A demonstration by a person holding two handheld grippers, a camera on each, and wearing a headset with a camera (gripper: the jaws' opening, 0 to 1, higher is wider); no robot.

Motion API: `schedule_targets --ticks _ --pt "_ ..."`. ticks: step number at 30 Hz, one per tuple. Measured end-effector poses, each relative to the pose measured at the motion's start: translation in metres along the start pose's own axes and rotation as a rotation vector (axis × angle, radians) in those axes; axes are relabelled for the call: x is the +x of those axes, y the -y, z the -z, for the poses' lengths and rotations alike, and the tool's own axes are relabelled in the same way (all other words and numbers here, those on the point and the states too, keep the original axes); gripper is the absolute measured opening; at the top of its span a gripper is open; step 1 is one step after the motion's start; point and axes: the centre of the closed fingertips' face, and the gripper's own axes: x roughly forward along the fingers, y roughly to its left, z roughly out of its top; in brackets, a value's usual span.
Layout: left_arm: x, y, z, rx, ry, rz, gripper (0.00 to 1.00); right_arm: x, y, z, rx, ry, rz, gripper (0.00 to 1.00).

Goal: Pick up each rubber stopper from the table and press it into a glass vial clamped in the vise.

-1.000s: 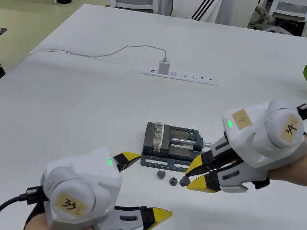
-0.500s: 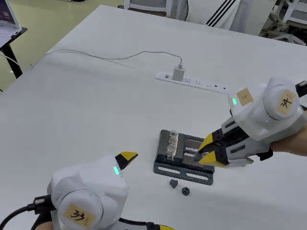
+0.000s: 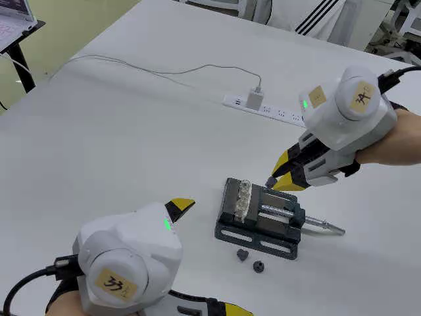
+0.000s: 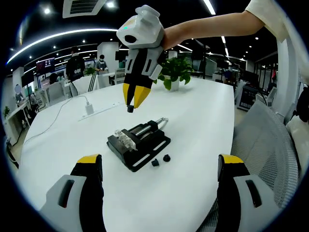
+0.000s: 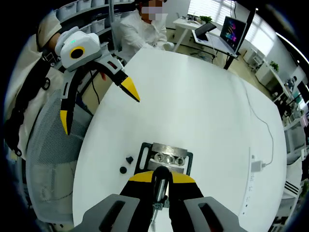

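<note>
Table (image 3: 118,151): right gripper (image 3: 273,182) up over the vise (image 3: 263,224), clamped on a stopper (image 4: 130,109); left gripper (image 3: 205,257) jaws wide apart.
Right gripper hangs off the table above the vise's screw end, tips pointing down, black stopper pinched between the yellow tips and clear of the vise. Left gripper sits low on the near-left side of the vise, well apart from it. Vise is dark, flat on the table, screw handle sticking out to its right. Power strip (image 3: 279,113) with a white charger (image 3: 253,100) plugged in lies well beyond the vise's far side, cable (image 3: 151,68) trailing off left. Row of clear glass vials (image 3: 243,195) stands upright, clamped at the vise's left end. Two loose stoppers (image 3: 242,254) lie on the table just beside the vise's near edge, close together, not touching it.
</note>
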Motion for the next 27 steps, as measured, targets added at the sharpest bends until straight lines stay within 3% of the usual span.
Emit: schedule_targets --ticks 13,27 --pt "0.005 -0.008 0.003 -0.011 0.002 -0.001 0.99 0.027 0.036 -0.003 -0.039 -0.091 -0.046 0.06" --pt "0.009 -0.011 0.007 -0.037 -0.001 -0.004 0.98 0.055 0.040 0.009 -0.034 -0.186 -0.104 0.06"
